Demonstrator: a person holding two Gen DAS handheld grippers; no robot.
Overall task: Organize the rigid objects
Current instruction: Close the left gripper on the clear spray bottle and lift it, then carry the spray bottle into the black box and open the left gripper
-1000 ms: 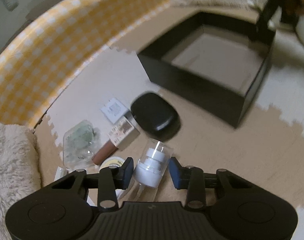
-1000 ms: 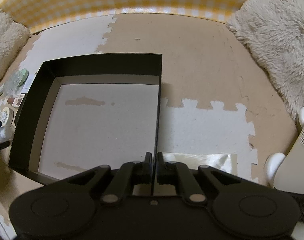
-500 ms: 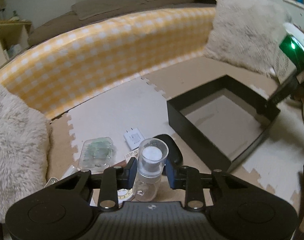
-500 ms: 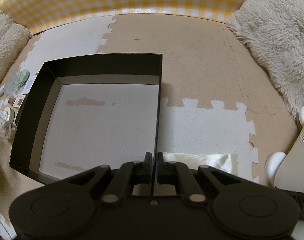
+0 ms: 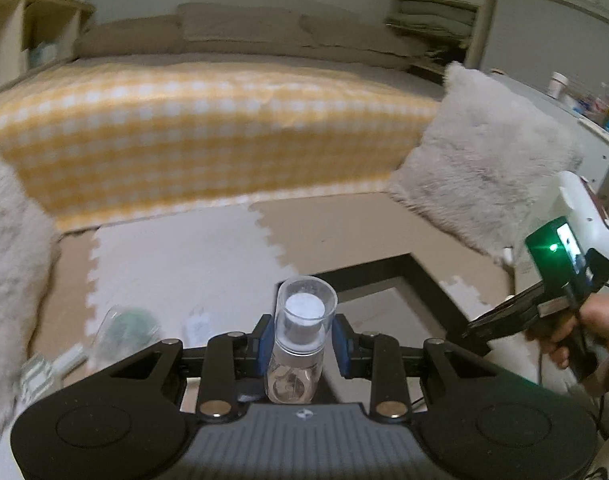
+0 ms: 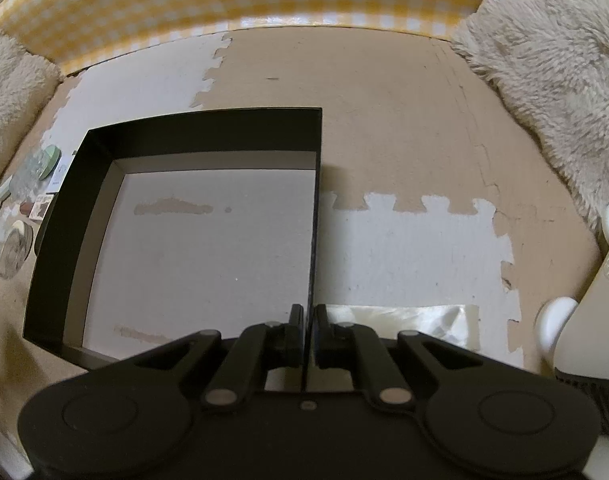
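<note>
Left tool (image 5: 302,344) (clamping) spray bottle (image 5: 300,344)

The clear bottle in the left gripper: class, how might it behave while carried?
The bottle looks like rigid plastic, so it probably won't flex between the left gripper's pads. Nearly empty, it's likely light. Smooth round sides might let it slip or twist.

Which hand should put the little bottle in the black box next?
Probably the left. The left gripper is already shut on the clear bottle, lifted near the black box. The right gripper is busy pinching the box's side wall, steadying it.
</note>
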